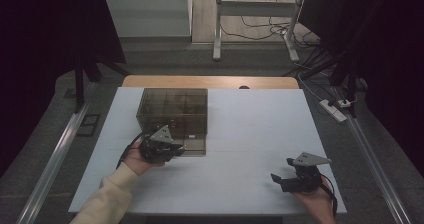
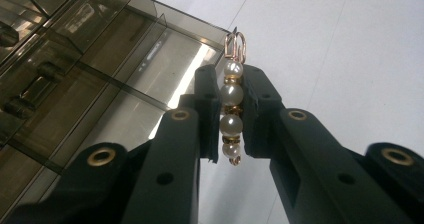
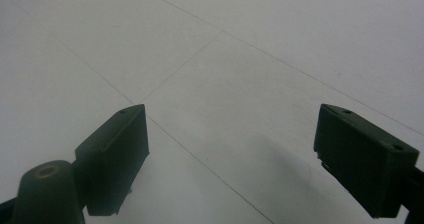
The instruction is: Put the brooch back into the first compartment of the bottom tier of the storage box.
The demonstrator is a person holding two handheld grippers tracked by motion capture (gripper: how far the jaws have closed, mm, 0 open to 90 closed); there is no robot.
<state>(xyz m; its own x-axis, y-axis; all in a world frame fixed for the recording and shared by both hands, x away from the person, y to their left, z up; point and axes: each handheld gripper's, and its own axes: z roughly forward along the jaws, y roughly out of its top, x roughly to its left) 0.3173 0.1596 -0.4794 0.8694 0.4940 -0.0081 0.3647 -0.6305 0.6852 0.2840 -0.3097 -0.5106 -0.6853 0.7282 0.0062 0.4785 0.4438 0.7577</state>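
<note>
A short string of pearl beads [image 2: 231, 109] with gold spacers and a gold clasp at its top stands between the pads of my left gripper [image 2: 231, 111], which is shut on it. That left gripper [image 1: 175, 148] hangs at the near right corner of a smoky see-through box [image 1: 172, 115] with compartments. In the left gripper view the box's open compartments [image 2: 100, 69] lie to the left of the jaws. My right gripper [image 1: 281, 171] rests near the table's front right, its jaws wide apart. Nothing but bare white table [image 3: 225, 84] lies between the jaws of the right gripper [image 3: 230, 159].
The white table [image 1: 250, 134] stretches between the box and the right hand. A wooden edge [image 1: 210, 81] runs along its far side. Metal rails [image 1: 60, 149] flank the table, and a desk frame [image 1: 255, 19] with cables stands on the floor beyond.
</note>
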